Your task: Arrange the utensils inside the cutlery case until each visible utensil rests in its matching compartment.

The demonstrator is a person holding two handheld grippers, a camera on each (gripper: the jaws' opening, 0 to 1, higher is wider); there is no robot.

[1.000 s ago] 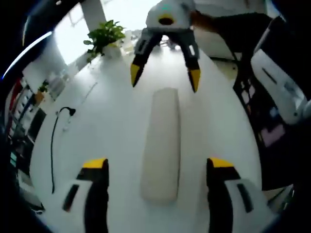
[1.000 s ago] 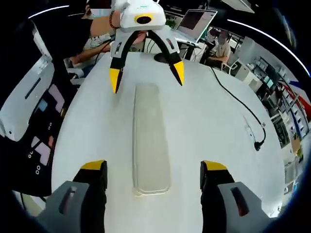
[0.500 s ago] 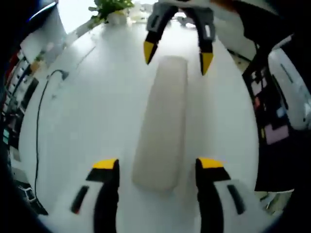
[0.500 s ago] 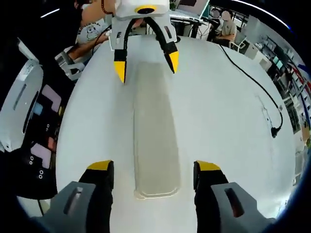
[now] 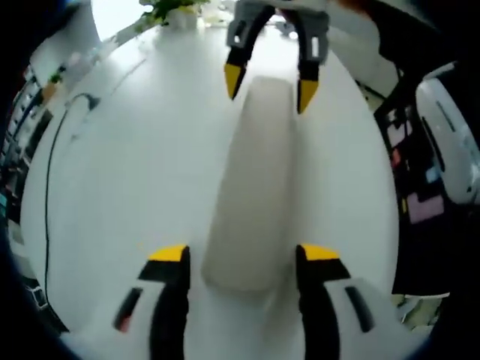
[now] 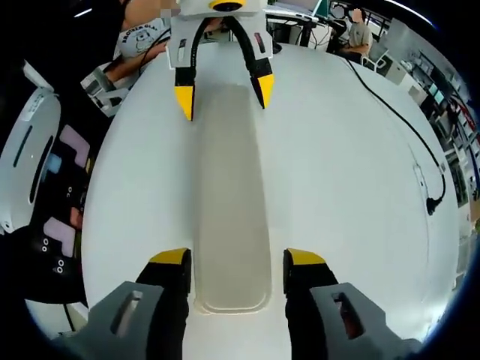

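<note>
The closed cutlery case [image 5: 255, 187] lies lengthwise on the white table [image 5: 127, 165]. The left gripper [image 5: 240, 255] and right gripper [image 6: 232, 259] straddle opposite ends, fingers parted just wider than the case. The left gripper view shows a potted plant [image 5: 174, 9]; the right gripper view shows seated people [image 6: 360, 26].

2 close views facing each other along the cutlery case [image 5: 255, 187], sharing the white table [image 6: 337, 172]
</note>
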